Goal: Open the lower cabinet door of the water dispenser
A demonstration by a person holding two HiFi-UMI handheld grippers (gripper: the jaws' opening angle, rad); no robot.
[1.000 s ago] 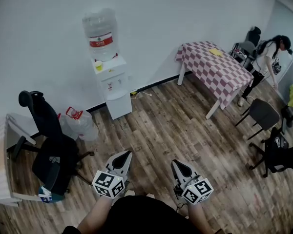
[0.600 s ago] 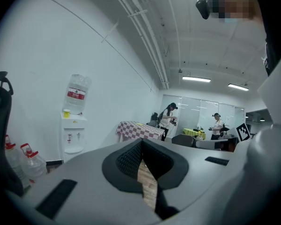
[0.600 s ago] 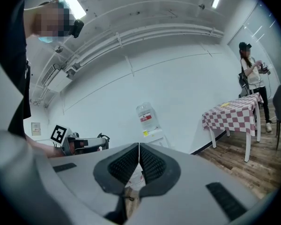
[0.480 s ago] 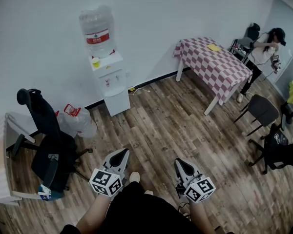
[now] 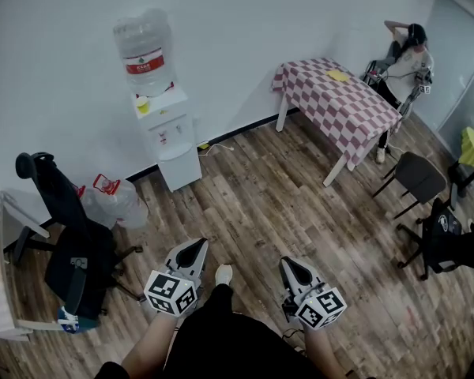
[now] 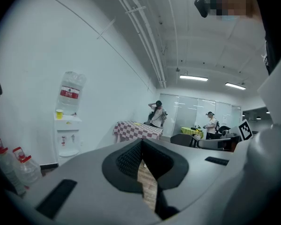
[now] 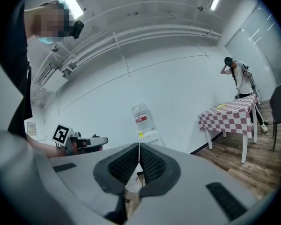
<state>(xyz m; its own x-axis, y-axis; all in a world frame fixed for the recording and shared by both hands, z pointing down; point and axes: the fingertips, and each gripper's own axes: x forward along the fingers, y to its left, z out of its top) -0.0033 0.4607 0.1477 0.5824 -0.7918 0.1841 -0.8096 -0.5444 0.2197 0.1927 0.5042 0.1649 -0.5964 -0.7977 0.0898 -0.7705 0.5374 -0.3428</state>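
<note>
While the water dispenser [image 5: 167, 133] stands against the white wall in the upper left of the head view, its lower cabinet door [image 5: 182, 169] shows as a plain white front, shut as far as this view tells. A large clear bottle [image 5: 144, 46] with a red label sits upside down on top of the dispenser, and a small yellow cup [image 5: 142, 104] stands on its top just beside the bottle. To the lower left of the dispenser, two clear water jugs [image 5: 114, 204] with red handles stand on the wood floor [image 5: 261, 204]. Further left a black office chair [image 5: 67, 247] stands near them.

Right of the dispenser, well apart from it, a table [image 5: 344, 109] under a red and white checked cloth stands out from the wall. A person [image 5: 407, 54] stands at its far end in the upper right corner. A grey chair [image 5: 420, 178] stands below the table at the right edge.

Both tongs are at the bottom of the frame, well apart from the dispenser. The left gripper [image 5: 193, 245] has its jaws pressed together with nothing between them. In its own view the dispenser stands at the left, beside the closed tips. The right gripper [image 5: 291, 263] likewise has its jaws together and holds nothing. Its view shows the dispenser just above its closed tips.
</note>
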